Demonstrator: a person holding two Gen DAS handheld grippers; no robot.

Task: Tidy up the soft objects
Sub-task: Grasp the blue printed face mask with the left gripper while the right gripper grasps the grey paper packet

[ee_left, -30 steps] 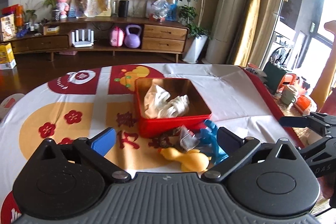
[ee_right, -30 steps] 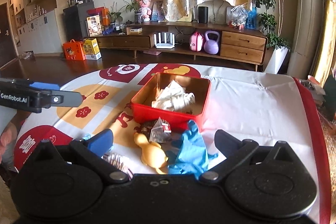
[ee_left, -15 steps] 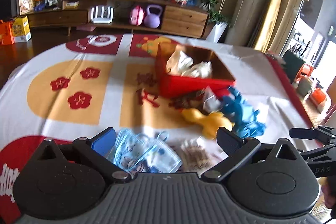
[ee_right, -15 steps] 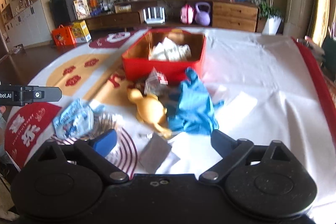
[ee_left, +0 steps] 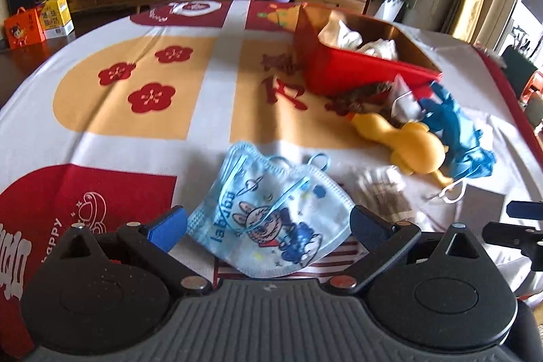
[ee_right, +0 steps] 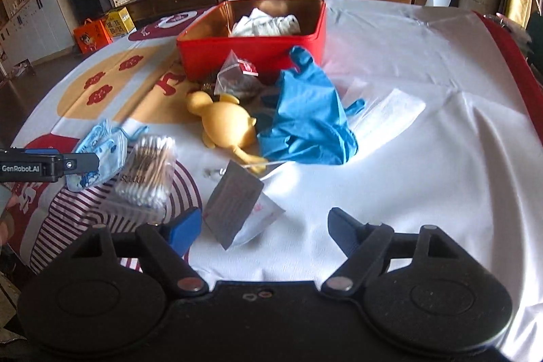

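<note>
The light-blue child's face mask with a cartoon rabbit print (ee_left: pixel 271 212) lies on the tablecloth directly btwn the left gripper (ee_left: pixel 268 226) fingers, long axis spanning them; jaws spread, not pinching. The right gripper (ee_right: pixel 264 226), farther off, is closing w/ only the grey-and-white sachet's (ee_right: pixel 237 209) edge between its jaws, unpinched.

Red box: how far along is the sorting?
Done: only white cloth items lie in the red box. In hand: nothing yet; the left gripper is open around the child's face mask, and the right gripper is closing over a grey sachet without gripping it. Left on the cloth: blue glove, yellow squeeze toy, tea bag, cotton swabs.
</note>
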